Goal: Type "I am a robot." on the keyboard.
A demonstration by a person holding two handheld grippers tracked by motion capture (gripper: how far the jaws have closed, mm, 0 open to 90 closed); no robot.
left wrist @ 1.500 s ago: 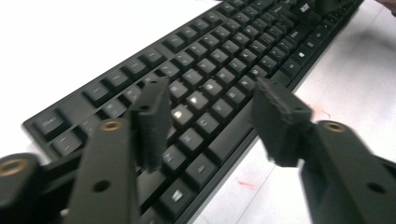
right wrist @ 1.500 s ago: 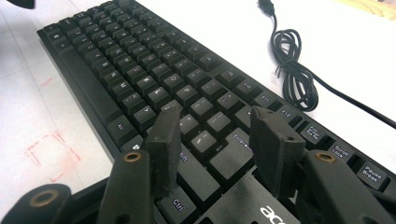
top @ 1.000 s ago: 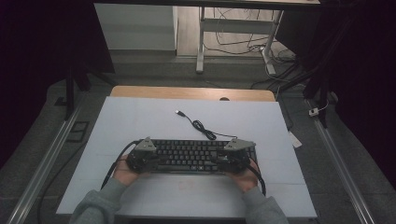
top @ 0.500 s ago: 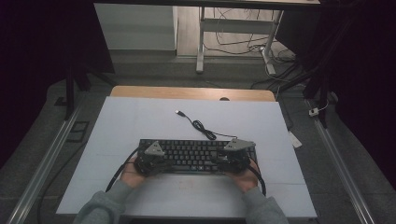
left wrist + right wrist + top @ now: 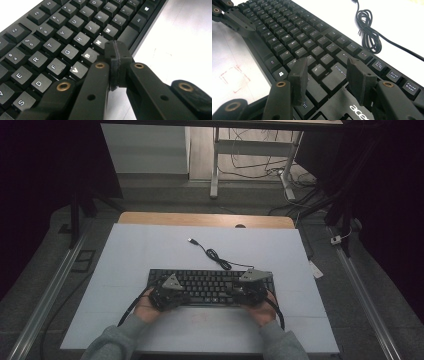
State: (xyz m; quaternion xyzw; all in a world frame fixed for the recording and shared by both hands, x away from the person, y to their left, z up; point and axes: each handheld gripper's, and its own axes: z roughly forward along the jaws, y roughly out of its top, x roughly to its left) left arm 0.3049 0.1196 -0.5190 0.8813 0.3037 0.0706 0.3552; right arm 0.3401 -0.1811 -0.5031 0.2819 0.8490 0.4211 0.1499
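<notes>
**Two grippers poised over a black keyboard**

A black Acer keyboard [image 5: 210, 286] lies flat on the white table [image 5: 150, 250], toward the person's side and roughly centred. Its black cable [image 5: 216, 256] runs from the back edge, loops once on the table and ends in a USB plug [image 5: 192, 240] lying farther off.

Both forearms, in grey sleeves [image 5: 112, 345], come in from the near edge, angled slightly inward, with each hand wrapped around a gripper at one end of the keyboard.

The left gripper [image 5: 167, 292] sits over the keyboard's left half, its grey three-cornered plate on top. In the left gripper view its jaws are pressed together with nothing between them, the joined tips [image 5: 117, 51] hanging right at the front row of keys, about at the N and M keys near the space bar. Whether the tips actually touch a key cannot be told.

The right gripper [image 5: 250, 290] sits over the keyboard's right end. In the right gripper view its jaws stand partly apart and grasp nothing; the pads [image 5: 299, 75] hover just above the keys around the Enter key [image 5: 340, 71], with the Acer logo below them. The left gripper's dark linkage shows at the top left of that view, over the far end of the keyboard.
</notes>
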